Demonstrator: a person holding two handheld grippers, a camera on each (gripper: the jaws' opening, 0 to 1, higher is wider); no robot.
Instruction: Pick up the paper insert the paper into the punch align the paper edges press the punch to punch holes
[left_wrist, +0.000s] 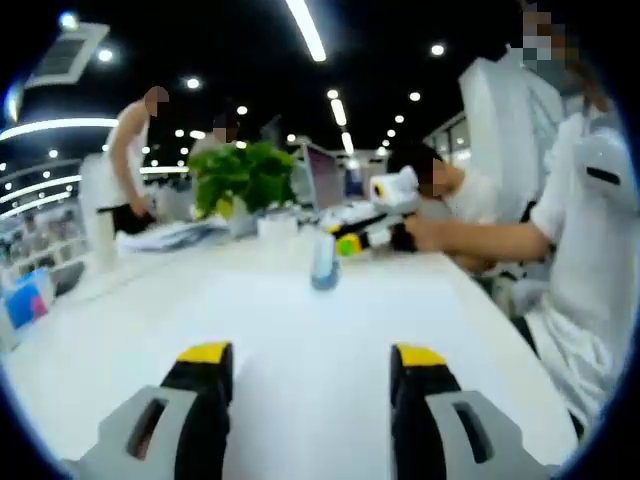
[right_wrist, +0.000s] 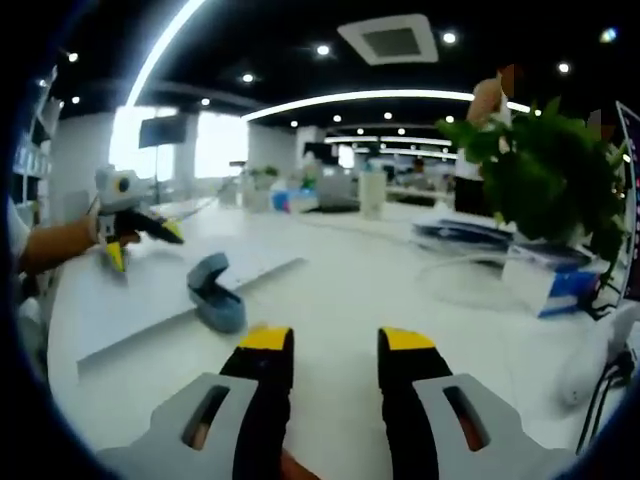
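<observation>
Left gripper (left_wrist: 310, 365): jaws spread wide, nothing between them, hovering over bare white worktop (left_wrist: 300, 330). Straight ahead of the jaws, well apart, stands the blue-grey punch (left_wrist: 324, 262), seen end-on. Beyond it, ahead and to the right, a person (left_wrist: 560, 230) seated at the worktop's edge holds another yellow-tipped gripper (left_wrist: 365, 235) low over the surface. Green plant (left_wrist: 243, 175) ahead and left of the jaws, at the far side.

Right gripper (right_wrist: 325, 345): jaws parted, gap narrower than on the left, holding nothing, above the worktop. The punch (right_wrist: 215, 292) lies just ahead of the left jaw, a little to its left, resting on the near edge of the white paper (right_wrist: 150, 290), which lies flat and runs off to the left. Farther left, a hand (right_wrist: 95, 232) holds a yellow-tipped gripper (right_wrist: 135, 235) over the paper's far part. Plant (right_wrist: 540, 170) ahead and right, with blue-white packages (right_wrist: 545, 280) below it.
</observation>
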